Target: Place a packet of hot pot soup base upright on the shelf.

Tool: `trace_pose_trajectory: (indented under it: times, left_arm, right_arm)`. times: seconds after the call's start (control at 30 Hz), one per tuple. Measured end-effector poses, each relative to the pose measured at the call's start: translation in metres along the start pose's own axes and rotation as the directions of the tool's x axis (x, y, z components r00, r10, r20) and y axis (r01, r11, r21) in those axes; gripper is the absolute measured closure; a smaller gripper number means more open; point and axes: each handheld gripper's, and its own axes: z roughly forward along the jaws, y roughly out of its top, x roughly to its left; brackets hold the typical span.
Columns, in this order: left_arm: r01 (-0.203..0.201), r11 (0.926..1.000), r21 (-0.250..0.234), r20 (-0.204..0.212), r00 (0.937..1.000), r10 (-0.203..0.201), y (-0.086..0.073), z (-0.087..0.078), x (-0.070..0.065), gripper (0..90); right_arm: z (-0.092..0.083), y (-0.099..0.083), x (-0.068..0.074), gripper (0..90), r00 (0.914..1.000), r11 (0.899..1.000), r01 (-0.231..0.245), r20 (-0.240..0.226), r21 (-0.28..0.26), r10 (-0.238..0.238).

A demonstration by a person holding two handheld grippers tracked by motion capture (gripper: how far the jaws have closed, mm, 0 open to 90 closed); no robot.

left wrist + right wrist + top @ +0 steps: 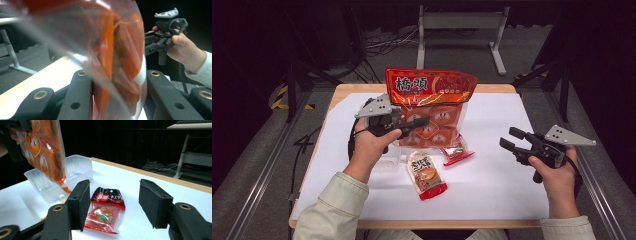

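Tongs, left [419, 121]: pinching big orange snack bag [432, 102], held upright off worktop [497, 180], probably to drain packets toward clear tray [50, 185] beneath. Right tongs [509, 139] spread, empty, at 3 o'clock. Two small packets [427, 175] lie at bag's 6 o'clock.

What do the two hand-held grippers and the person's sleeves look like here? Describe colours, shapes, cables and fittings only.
Both the left gripper and the right gripper are black, each with two flat blocky jaws joined by brass-ringed pivots and topped by a grey three-cornered plate dotted with small holes. A black cable trails from the left one. The sleeves are pale cream-green with buttoned-looking cuffs.
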Motion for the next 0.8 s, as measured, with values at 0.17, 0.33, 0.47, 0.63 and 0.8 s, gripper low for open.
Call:
trace_pose_trajectory:
  times: [0.17, 0.33, 0.47, 0.63, 0.8]
  left_arm:
    - [0.015, 0.9998, -0.009, -0.015, 0.9998, -0.015, 0.000, -0.003, 0.012, 70.8]
    - [0.015, 0.9997, -0.020, -0.040, 0.9991, -0.015, 0.003, -0.008, 0.021, 70.9]
    - [0.015, 0.9997, -0.018, -0.064, 0.9978, -0.016, 0.004, -0.012, 0.028, 70.8]
    - [0.028, 0.9988, -0.040, -0.096, 0.9949, -0.032, 0.001, -0.017, 0.042, 70.8]
    - [0.027, 0.9986, -0.046, -0.136, 0.9902, -0.033, -0.005, -0.023, 0.054, 70.8]
  right_arm:
    - [-0.001, -0.006, -0.001, 45.5, 0.9998, 1.000, 0.014, 0.017, 0.013, -0.014]
    - [-0.003, -0.012, -0.003, 45.9, 0.9997, 1.000, -0.011, 0.022, 0.025, 0.010]
    - [-0.003, -0.013, -0.003, 45.3, 0.9997, 0.999, -0.018, 0.014, 0.030, 0.018]
    - [-0.001, -0.014, -0.003, 45.2, 0.9997, 0.999, -0.022, 0.009, 0.031, 0.022]
    - [0.001, -0.014, -0.004, 45.0, 0.9997, 0.999, -0.022, -0.003, 0.028, 0.023]
